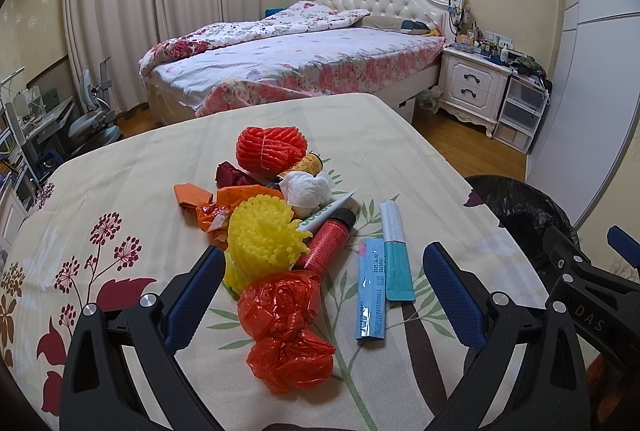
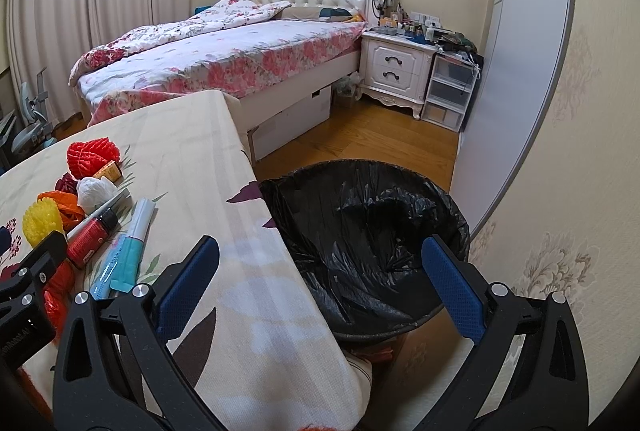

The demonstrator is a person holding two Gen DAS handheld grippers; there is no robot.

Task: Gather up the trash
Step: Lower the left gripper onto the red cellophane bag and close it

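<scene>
while both grippers gape, trash [image 1: 280, 231] lies untouched.

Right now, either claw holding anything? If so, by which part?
Nothing held. Left claw is open over the trash pile; right claw is open above the black-lined bin.

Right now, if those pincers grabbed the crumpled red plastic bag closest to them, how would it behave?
The red plastic bag looks like thin crinkled film bunched into two lumps, so it would probably squash and feel very light. Its glossy surface may slip between the left gripper fingers. Being loosely bunched, it might partly unfurl and dangle.
</scene>
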